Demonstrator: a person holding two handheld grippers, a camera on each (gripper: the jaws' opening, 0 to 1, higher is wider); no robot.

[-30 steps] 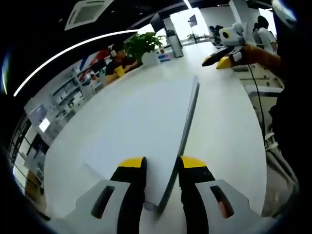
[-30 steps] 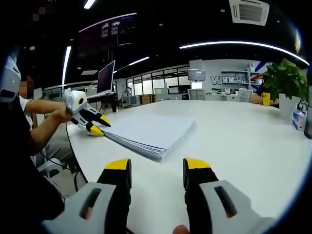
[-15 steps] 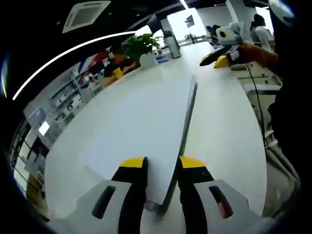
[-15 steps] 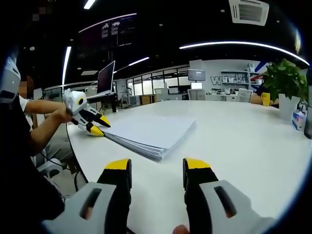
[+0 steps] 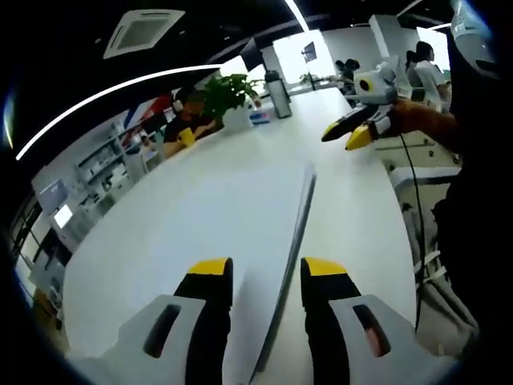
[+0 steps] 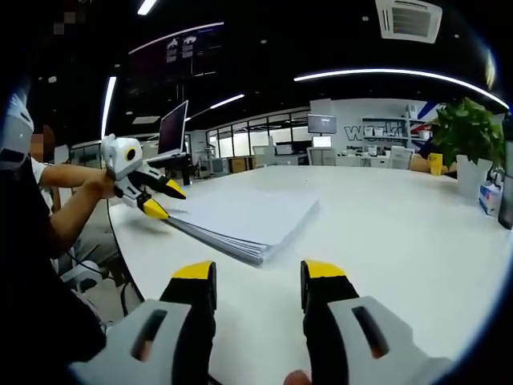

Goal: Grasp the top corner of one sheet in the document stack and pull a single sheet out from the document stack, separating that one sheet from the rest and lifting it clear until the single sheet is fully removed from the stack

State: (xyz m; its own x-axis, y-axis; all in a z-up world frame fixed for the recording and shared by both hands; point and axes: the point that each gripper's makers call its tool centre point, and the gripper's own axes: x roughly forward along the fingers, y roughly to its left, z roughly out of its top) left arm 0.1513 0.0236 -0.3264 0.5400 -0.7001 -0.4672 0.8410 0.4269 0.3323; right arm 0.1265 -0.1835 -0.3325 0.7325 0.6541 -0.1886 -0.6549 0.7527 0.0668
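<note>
Right gripper view shows your left tool at the near corner of the thick stack of white paper sheets, which lies flat on the broad white table. Its yellow-tipped jaws stand spread above and below that corner; no sheet looks pinched. Your right tool hovers wide and empty, well apart from the stack. In the left gripper view the stack's edge runs up between the jaws. If you close this deep, I judge you'll bite several sheets, or drag the whole stack sideways.
</note>
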